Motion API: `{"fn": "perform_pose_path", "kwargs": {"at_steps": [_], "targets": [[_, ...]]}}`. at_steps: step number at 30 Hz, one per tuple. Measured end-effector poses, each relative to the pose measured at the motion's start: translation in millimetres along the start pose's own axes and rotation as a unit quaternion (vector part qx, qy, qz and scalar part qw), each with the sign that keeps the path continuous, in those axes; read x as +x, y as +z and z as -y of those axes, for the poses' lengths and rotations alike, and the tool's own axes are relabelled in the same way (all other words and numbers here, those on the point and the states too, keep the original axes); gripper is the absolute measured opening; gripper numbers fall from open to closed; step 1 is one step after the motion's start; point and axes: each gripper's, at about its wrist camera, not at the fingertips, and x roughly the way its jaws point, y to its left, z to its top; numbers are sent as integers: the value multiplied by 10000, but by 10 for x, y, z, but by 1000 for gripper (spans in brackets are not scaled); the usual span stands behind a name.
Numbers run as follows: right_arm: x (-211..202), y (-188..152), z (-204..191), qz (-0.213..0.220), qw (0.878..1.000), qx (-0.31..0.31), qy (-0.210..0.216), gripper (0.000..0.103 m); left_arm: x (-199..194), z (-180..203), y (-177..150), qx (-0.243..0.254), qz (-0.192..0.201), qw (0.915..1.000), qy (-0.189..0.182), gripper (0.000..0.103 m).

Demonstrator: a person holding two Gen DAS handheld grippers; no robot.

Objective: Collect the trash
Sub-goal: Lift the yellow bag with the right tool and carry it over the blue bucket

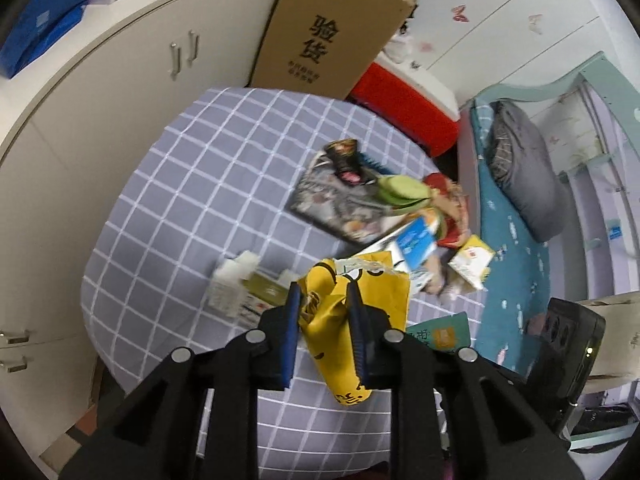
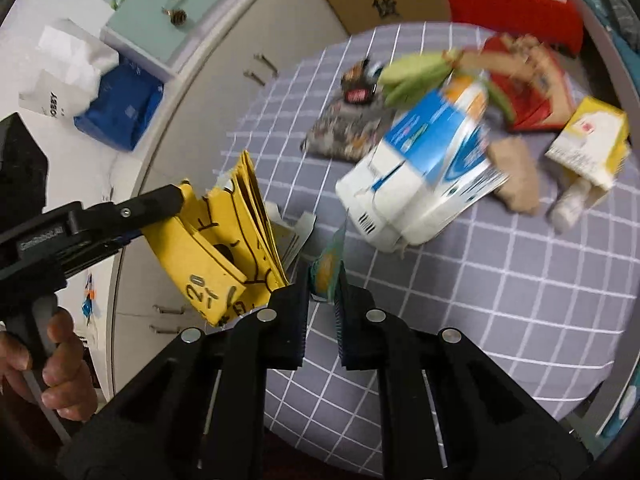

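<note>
The left gripper [image 1: 322, 290] is clamped on a yellow paper bag [image 1: 352, 304], lifted above the table [image 1: 180, 184]. The right gripper [image 2: 323, 280] pinches a thin teal wrapper [image 2: 330, 262] — its jaws are nearly together. More trash lies farther back on the checked cloth — a blue and white box [image 2: 424, 168], a green wrapper [image 2: 412, 72] and a small yellow box [image 2: 592, 140].

Lighting is even, indoor and moderately bright — shadows are soft, with no strong glare. Fisheye distortion bends straight lines toward all edges; corners vignette black. Motion blur smears the litter pile [image 2: 460, 128] at 1 o'clock — foreground stays sharper.
</note>
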Motion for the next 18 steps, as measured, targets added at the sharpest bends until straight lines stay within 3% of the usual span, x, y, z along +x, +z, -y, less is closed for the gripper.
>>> {"fn": "perform_pose_path", "kwargs": {"at_steps": [8,13,18], "targets": [[-636,-6,153,731,9971,165,-118,12,-145,580,106,594,236,9977,-238,21],[-1245,-16,626,1381,9885,520,-337,12,-76,1162,101,1023,262,9934,-452,21],[-1837,-134,1259,1822,9768,872,-716,12,138,2023,-36,1536,269,9861,-568,20]]}}
